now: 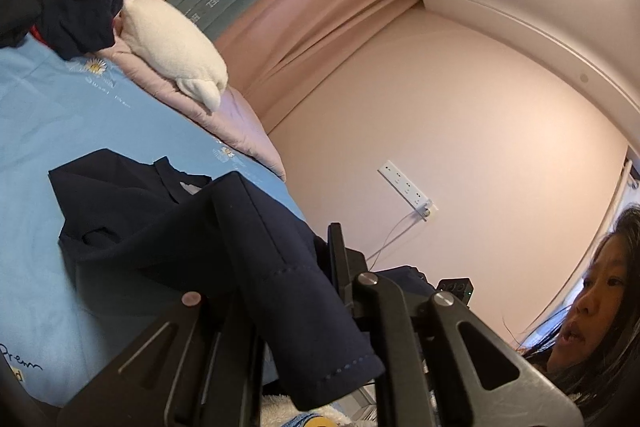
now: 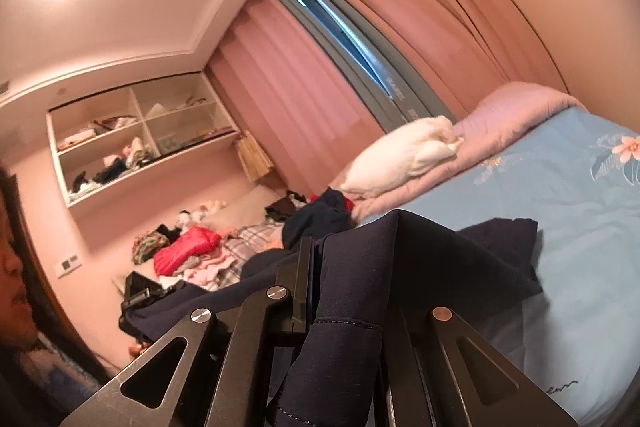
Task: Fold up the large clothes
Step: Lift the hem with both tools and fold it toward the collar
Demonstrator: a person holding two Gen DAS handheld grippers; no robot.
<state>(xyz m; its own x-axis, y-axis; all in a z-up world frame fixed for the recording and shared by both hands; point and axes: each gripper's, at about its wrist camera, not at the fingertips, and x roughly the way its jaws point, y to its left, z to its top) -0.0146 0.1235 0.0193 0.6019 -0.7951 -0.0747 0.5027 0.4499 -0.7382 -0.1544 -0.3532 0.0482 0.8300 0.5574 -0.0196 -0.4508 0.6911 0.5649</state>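
Navy garment (image 1: 168, 227) hem clamped in left gripper (image 1: 280, 291), right gripper (image 2: 352, 267) likewise

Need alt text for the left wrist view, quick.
The left gripper is shut on a hemmed edge of the navy garment, which trails onto the light blue bedsheet. A white plush toy lies beyond, by pink curtains.

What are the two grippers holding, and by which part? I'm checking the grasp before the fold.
Both hold the navy garment: the left gripper and the right gripper each clamp a stitched hem edge between their jaws.
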